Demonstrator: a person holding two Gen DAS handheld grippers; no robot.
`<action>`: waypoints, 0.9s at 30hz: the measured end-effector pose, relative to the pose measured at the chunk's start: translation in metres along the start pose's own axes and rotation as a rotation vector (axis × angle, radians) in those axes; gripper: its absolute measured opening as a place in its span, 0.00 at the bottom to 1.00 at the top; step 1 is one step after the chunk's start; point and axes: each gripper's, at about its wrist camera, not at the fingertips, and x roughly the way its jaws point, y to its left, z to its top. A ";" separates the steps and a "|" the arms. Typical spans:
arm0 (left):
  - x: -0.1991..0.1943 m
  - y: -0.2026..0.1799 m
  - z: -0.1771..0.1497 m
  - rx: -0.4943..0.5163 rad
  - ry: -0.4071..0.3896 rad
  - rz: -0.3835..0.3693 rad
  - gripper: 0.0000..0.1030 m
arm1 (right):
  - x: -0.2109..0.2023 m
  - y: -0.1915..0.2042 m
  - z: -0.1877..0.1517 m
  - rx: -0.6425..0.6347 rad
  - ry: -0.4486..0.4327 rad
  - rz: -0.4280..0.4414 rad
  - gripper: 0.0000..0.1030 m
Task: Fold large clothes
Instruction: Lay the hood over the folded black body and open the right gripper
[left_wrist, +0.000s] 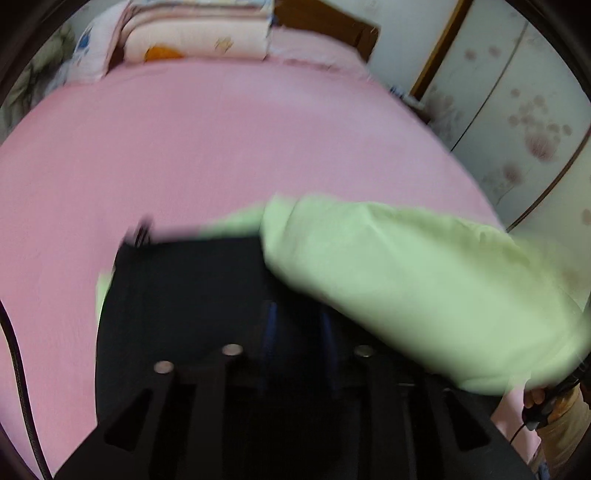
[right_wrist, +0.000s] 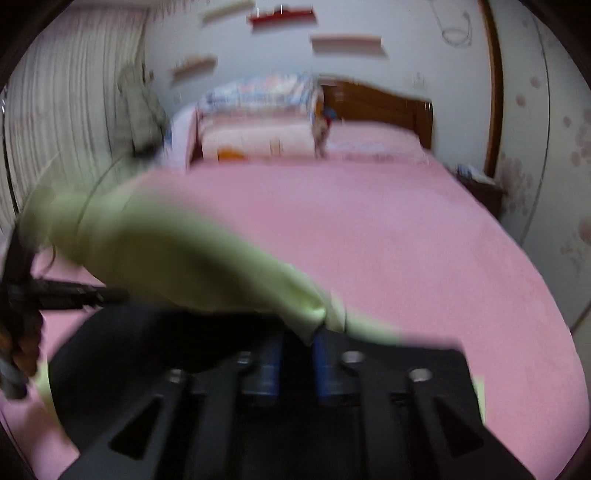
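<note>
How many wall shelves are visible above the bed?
4, all in the right wrist view: pale one top left, red one top centre, pinkish one at right, lowest at left. Blurred; others may be cropped.

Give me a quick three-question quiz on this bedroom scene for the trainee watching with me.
1. True or false: the folded quilts are stacked beside the wooden headboard.
2. The bed sheet is: A blue, B pink, C white.
3. Fill in: in the right wrist view, the cloth between the fingers of the right gripper belongs to the ____.

Key: 1 true. 2 B. 3 green garment.
</note>
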 end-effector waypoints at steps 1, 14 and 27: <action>-0.002 0.001 -0.010 -0.002 0.027 0.004 0.31 | -0.005 0.002 -0.019 -0.002 0.044 -0.010 0.31; -0.046 -0.020 -0.035 -0.043 0.085 0.005 0.58 | -0.057 0.028 -0.047 0.058 0.226 0.024 0.37; -0.002 -0.090 0.012 -0.034 -0.062 0.100 0.59 | -0.002 0.041 0.005 0.185 0.155 0.012 0.37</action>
